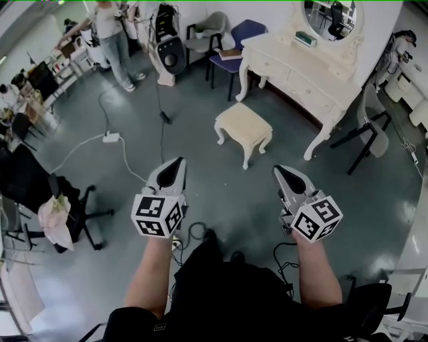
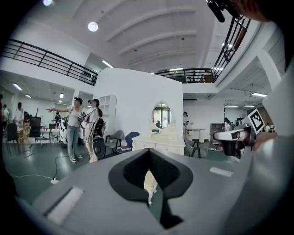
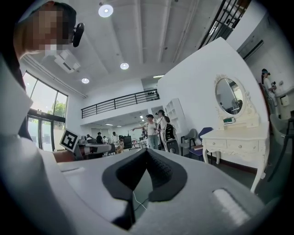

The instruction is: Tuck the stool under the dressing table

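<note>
Stool point(image 1: 243, 128): upright on the grey floor point(image 1: 221, 194), out in front of the dressing table point(image 1: 294, 83), apart from it and not under it.
Dressing table: at 1 o'clock of the stool, cream-white, with an oval mirror point(image 1: 330, 17) on top.
Left gripper point(image 1: 178, 162): at 7 o'clock of the stool, well apart from it; fingers together, nothing between them.
Right gripper point(image 1: 279, 169): at 5 o'clock of the stool, well apart; fingers together, empty.
Standing person point(image 1: 114, 40): at 10 o'clock of the stool, far off.
</note>
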### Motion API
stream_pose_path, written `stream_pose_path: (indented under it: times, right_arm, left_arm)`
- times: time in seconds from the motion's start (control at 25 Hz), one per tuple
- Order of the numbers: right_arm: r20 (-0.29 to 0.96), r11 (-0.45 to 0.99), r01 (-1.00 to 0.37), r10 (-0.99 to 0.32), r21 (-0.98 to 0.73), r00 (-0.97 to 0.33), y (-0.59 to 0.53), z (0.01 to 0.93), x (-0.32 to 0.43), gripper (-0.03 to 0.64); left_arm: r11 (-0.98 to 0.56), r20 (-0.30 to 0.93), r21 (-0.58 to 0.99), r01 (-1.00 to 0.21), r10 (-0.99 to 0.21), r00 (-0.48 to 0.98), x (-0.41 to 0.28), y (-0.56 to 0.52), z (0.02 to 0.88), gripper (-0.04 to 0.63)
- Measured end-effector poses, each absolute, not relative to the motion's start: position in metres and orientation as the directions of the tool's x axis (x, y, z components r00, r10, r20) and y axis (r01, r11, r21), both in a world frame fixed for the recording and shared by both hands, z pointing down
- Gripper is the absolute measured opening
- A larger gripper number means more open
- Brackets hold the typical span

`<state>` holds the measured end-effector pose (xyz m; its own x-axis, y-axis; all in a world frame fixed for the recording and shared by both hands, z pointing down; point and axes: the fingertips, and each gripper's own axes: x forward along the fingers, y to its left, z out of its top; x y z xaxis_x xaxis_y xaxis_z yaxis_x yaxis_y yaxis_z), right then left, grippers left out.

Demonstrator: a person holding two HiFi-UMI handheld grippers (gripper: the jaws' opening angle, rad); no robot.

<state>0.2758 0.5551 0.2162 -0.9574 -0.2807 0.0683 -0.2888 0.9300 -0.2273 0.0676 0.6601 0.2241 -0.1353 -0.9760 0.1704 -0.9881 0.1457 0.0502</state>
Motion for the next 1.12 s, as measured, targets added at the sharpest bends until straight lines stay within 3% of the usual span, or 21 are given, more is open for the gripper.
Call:
stream_pose_path:
  times: [0.28, 0.76, 1.12]
  right_arm:
    - [0.098, 0.926, -0.287, -0.270, -0.245, -0.958, 0.526, 0.230, 0.234, 0.005]
    - [0.159, 0.918, -0.308, -0.275, -0.249, -0.948, 0.455, 0.238, 0.085, 0.005]
    - [0.189, 0.901, -0.357, -0.317, -0.245, -0.930, 0.434, 0.240, 0.035, 0.005]
  left_arm:
    - [0.149, 0.159, 0.081, -0.985, -0.978, -0.135, 0.022, 0.630, 0.238, 0.015]
    - [0.111, 0.174, 0.118, -0.987, -0.981, -0.090, -0.118, 0.550, 0.258, 0.015]
    - [0.061, 0.183, 0.137, -0.989, -0.983, -0.035, -0.169, 0.520, 0.269, 0.016]
